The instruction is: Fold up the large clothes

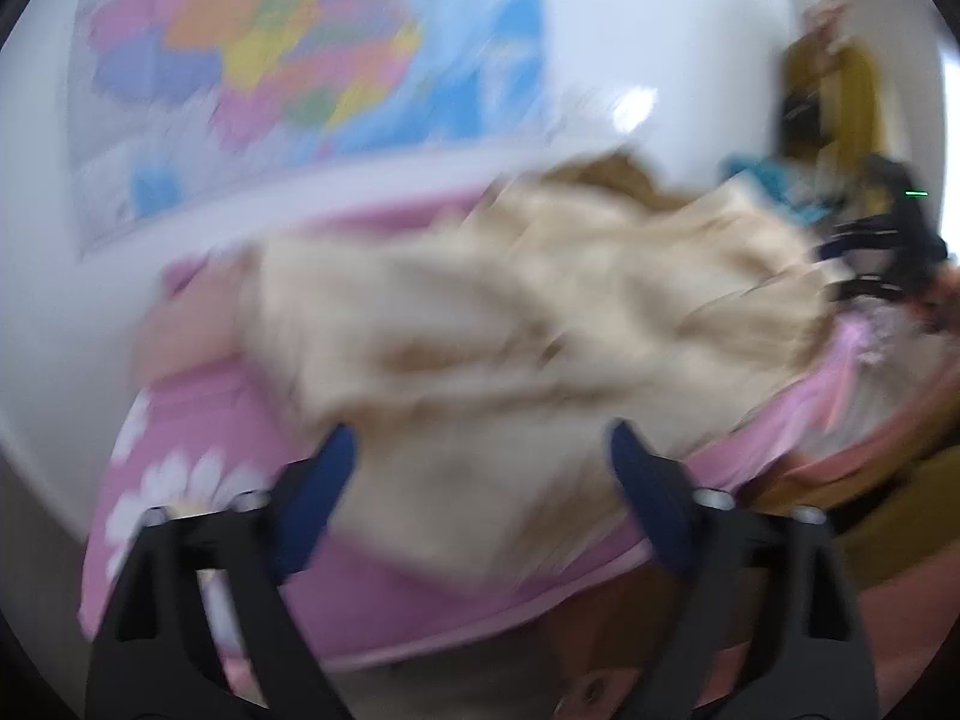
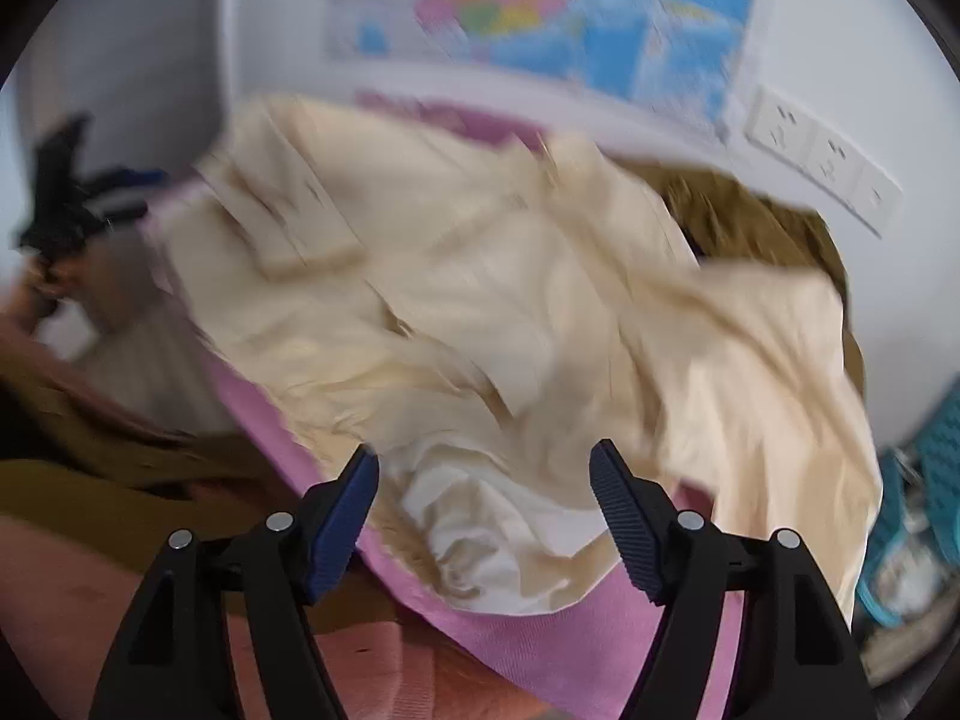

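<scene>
A large cream garment (image 1: pixel 510 300) lies crumpled on a pink sheet with white daisies (image 1: pixel 180 474). It also shows in the right wrist view (image 2: pixel 480 312), spread over the pink sheet (image 2: pixel 540 648), with a white lining bunched near the front. My left gripper (image 1: pixel 480 456) is open and empty, its blue pads just above the garment's near edge. My right gripper (image 2: pixel 483 480) is open and empty over the bunched white part. Each gripper shows small in the other's view: the right (image 1: pixel 888 252), the left (image 2: pixel 78 192). Both views are blurred by motion.
A coloured map (image 1: pixel 300 60) hangs on the white wall behind the bed; it shows in the right wrist view (image 2: pixel 540 6) too. Wall sockets (image 2: pixel 822 162) sit right of the map. An olive-brown cloth (image 2: pixel 756 222) lies behind the garment. A teal basket (image 2: pixel 924 480) stands at right.
</scene>
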Action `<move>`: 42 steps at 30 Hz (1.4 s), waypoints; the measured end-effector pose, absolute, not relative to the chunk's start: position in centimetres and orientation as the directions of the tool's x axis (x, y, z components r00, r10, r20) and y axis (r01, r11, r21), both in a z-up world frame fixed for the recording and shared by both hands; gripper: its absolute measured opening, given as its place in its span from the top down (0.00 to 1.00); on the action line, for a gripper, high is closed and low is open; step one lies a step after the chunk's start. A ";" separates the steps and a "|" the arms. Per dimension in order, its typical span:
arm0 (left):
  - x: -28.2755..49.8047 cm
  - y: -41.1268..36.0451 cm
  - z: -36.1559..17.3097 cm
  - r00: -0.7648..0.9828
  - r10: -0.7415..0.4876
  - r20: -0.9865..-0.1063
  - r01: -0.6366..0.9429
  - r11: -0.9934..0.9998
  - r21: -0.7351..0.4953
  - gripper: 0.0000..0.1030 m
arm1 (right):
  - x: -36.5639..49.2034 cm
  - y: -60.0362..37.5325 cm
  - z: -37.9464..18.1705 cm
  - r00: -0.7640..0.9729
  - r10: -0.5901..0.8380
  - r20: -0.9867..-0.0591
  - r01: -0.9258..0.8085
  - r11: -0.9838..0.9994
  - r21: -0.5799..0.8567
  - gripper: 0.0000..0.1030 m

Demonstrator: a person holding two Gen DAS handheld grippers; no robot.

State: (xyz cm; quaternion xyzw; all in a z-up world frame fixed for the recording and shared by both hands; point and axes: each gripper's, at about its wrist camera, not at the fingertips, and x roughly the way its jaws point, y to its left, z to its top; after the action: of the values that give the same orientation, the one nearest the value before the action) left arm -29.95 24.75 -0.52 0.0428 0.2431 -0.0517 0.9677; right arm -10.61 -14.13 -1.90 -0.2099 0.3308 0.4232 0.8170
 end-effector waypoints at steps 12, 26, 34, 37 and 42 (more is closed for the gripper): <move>-16.9 24.4 5.5 0.895 0.064 -0.440 0.012 0.986 0.167 0.10 | 5.7 -8.8 1.5 0.552 0.525 -0.648 -0.647 0.760 0.064 0.35; 1.5 26.5 4.5 0.768 0.209 -0.605 -0.023 0.954 0.300 0.12 | 16.9 4.9 -6.3 0.482 0.276 -0.832 -0.650 0.749 -0.128 0.33; 5.2 27.8 4.2 0.739 0.182 -0.648 -0.002 0.964 0.267 0.14 | 18.0 4.6 -6.2 0.513 0.285 -0.809 -0.654 0.741 -0.154 0.98; 5.6 27.8 4.2 0.743 0.172 -0.647 0.016 0.961 0.274 0.14 | 17.8 3.7 -2.8 0.599 0.315 -0.736 -0.620 0.764 -0.177 0.99; 6.4 27.6 4.3 0.751 0.167 -0.639 0.033 0.957 0.289 0.14 | 19.1 2.2 0.6 0.772 0.234 -0.591 -0.465 0.842 -0.274 1.00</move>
State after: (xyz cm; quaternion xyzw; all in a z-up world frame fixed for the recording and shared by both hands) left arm 6.41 27.58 4.31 0.1427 0.3511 0.0361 0.9247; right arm 19.07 2.20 0.59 -0.2073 0.2787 0.1904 0.9182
